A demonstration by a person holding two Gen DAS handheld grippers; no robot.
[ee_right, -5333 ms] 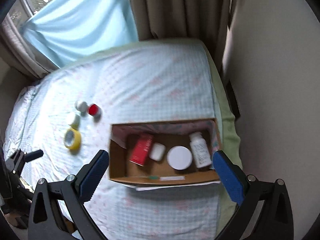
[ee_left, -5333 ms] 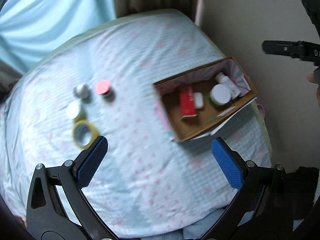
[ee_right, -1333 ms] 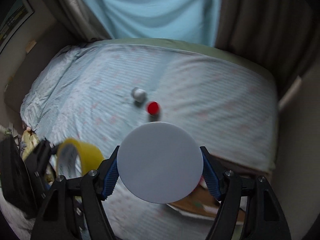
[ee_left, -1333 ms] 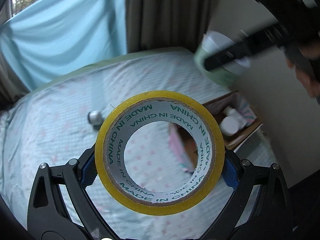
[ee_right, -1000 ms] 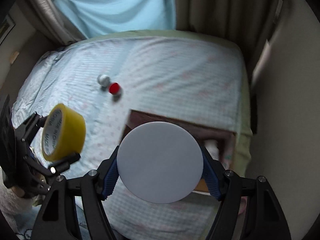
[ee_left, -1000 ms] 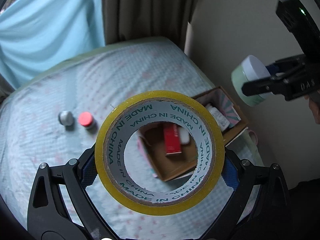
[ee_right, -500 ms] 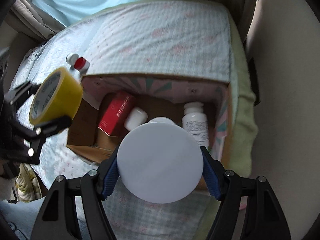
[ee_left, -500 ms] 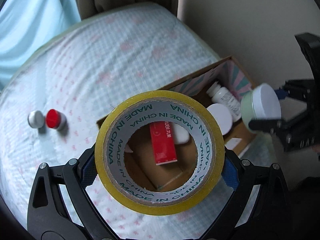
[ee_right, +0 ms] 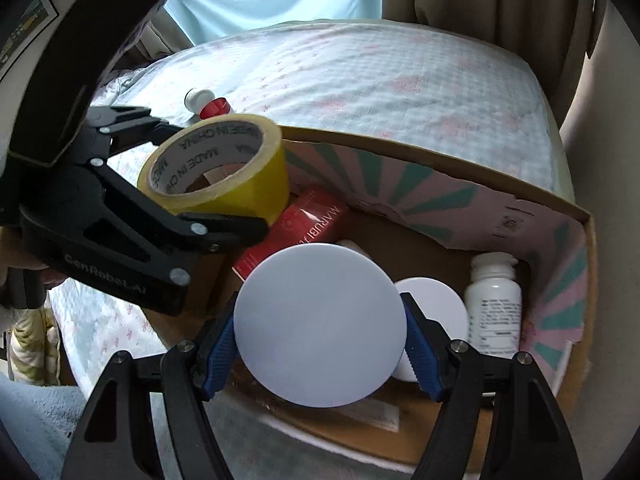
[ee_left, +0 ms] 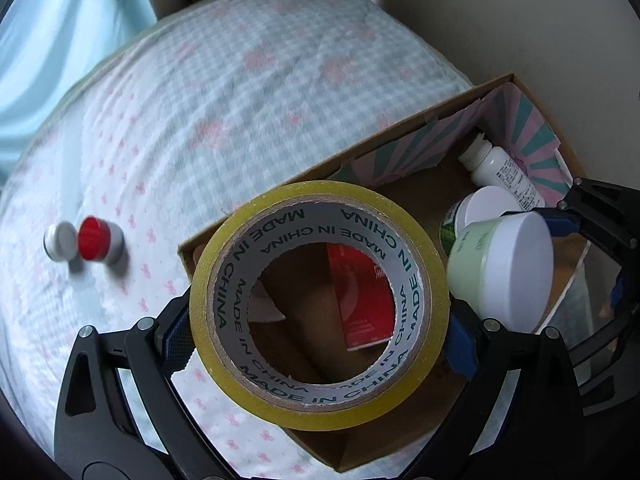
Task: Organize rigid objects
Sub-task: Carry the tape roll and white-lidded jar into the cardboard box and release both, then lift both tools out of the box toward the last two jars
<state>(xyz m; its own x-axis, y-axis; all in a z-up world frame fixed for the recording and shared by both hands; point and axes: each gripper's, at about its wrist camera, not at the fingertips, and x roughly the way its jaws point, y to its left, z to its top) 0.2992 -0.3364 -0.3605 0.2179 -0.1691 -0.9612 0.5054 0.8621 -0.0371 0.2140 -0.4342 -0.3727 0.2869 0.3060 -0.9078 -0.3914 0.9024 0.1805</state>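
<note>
A bed (ee_left: 248, 92) fills most of both views, covered in a soft quilted sheet of pale blue and white checks scattered with small pink bows. On its right side sits a rectangular cardboard box (ee_right: 440, 168), plain brown outside, its inner walls lined with paper printed in pink and teal rays.

The left gripper (ee_left: 320, 336), black with blue ribbed pads, clasps a roll of yellow tape (ee_left: 320, 304) by its outer rim, one pad on each side. The roll is a thick ring with a grey cardboard core printed "MADE IN CHINA", and it hangs over the left end of the box. The right gripper (ee_right: 320, 336) squeezes a squat round jar (ee_right: 320, 316) between its blue pads; the jar has a smooth flat white lid and a pale green body, and it hangs over the middle of the box, just beside the tape.

Inside the box lie a glossy red carton (ee_right: 304, 224), a white plastic bottle (ee_right: 494, 300) on its side against the right wall with a printed label, and a second round white-lidded jar (ee_right: 436, 300) between bottle and carton.

Out on the sheet, well left of the box, two small cylindrical containers stand touching: one with a red cap (ee_left: 95, 238), one with a silvery white cap (ee_left: 59, 241).
</note>
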